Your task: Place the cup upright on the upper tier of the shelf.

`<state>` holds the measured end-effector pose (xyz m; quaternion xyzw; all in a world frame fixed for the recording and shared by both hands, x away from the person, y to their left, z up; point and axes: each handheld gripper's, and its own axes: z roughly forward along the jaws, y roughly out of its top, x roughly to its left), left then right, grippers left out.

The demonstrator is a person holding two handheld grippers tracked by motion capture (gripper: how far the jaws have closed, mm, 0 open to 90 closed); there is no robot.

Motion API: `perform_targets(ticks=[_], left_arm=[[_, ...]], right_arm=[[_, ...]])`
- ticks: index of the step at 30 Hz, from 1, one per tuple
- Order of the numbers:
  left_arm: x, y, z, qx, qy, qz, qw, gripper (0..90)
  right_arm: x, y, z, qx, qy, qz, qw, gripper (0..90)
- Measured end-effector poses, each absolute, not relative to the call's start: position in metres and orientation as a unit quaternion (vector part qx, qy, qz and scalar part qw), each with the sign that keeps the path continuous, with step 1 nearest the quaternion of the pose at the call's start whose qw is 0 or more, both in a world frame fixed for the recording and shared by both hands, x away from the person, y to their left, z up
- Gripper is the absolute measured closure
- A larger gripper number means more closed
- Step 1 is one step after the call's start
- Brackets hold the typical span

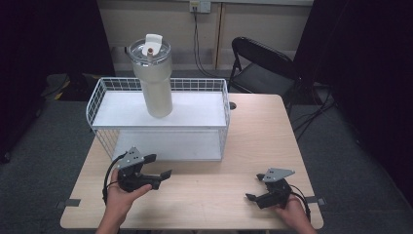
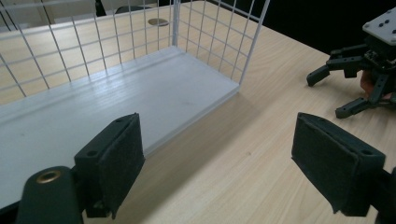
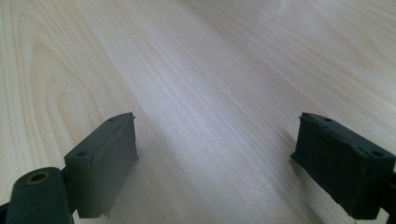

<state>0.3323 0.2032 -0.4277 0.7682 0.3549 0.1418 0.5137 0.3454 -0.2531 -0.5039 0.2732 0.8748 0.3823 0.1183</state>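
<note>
Wooden table [image 1: 243,146]: tumbler [image 1: 152,78] atop wire rack [image 1: 158,114], overhead

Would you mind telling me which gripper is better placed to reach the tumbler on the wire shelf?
Probably the left gripper: it sits open right at the wire shelf, facing it, with the tumbler beyond. The right gripper sits open over bare table.

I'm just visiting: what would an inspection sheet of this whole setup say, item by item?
Surface: light wooden table, bare at the front.
Job's things: white wire shelf rack with two shelves; cream tumbler with clear lid standing upright on the top shelf.
Clutter: nothing seen.
Grippers: left gripper and right gripper, both hand-held, jaws open, holding nothing.
Cables: black cable looping from the left gripper; cords down the back wall.
Surroundings: black folding chair, grey carpet, dark curtains.
</note>
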Motion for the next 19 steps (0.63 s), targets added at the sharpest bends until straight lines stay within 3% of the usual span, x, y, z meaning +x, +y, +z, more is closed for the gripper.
perform_targets(ticks=[19], left_arm=[[0.326, 0.206, -0.472, 0.78, 0.387, 0.125, 0.476, 16.4]], right_arm=[[0.345, -0.253, -0.504, 0.273, 0.875, 0.382, 0.118, 12.1]])
